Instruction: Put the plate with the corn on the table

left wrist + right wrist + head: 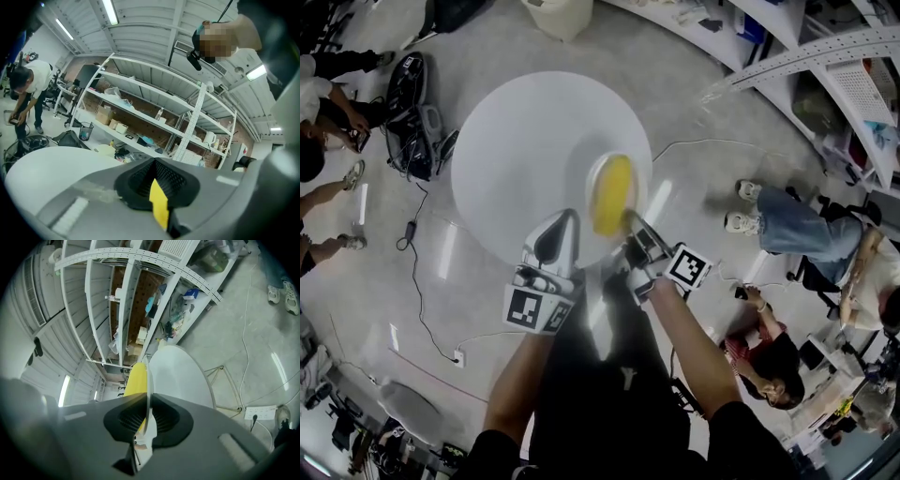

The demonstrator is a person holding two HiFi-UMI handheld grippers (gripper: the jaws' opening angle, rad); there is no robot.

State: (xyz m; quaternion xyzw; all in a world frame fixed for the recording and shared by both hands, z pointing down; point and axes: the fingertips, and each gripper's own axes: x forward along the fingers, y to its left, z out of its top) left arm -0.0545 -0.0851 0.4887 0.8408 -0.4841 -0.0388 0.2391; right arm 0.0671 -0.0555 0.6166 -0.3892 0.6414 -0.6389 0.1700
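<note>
A white plate (pixel 593 178) bearing yellow corn (pixel 614 192) hangs over the right part of the round white table (pixel 525 150). My right gripper (pixel 630 223) is shut on the plate's near rim. In the right gripper view the plate (pixel 148 380) shows edge-on between the jaws of the right gripper (pixel 147 420), with the corn (pixel 135 378) on its left face and the table (pixel 180 376) beyond. My left gripper (pixel 565 225) hovers just left of the plate, its jaws together and nothing held. In the left gripper view the left gripper (pixel 157 187) stands above the tabletop (pixel 51 164).
White shelving (pixel 825 56) lines the top right. Black bags (pixel 412 112) and cables lie on the floor left of the table. People sit at the left edge and at the right (pixel 787 225). A pale bin (pixel 558 14) stands beyond the table.
</note>
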